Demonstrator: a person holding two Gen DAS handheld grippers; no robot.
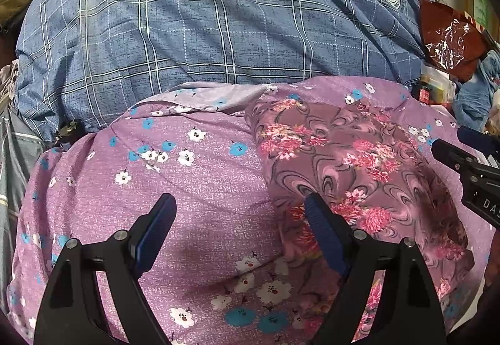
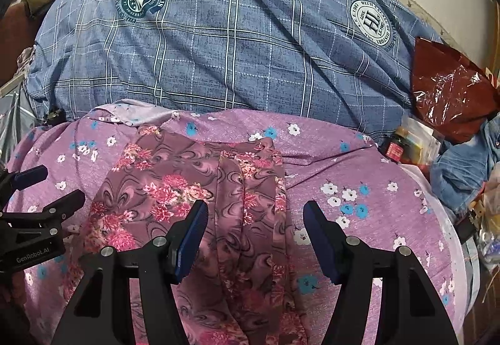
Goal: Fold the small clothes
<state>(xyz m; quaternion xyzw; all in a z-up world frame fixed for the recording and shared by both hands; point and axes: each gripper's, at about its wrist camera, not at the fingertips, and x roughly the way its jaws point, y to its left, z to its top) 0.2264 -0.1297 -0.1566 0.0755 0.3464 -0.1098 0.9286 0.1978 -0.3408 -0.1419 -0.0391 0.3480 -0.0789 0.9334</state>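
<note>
The floral garment point(image 2: 200, 189) lies spread and creased at centre frame in the right wrist view, on the purple flowered sheet point(image 2: 359, 164). Right tool point(image 2: 254, 220) hovers over its lower edge, blue pads wide apart, gripping nothing. Left tool point(image 1: 239, 210) (also gaping, empty) sits lower centre in its own view. Blue plaid quilt point(image 2: 234, 42) fills the top, red bag point(image 2: 447, 89) upper right.
</note>
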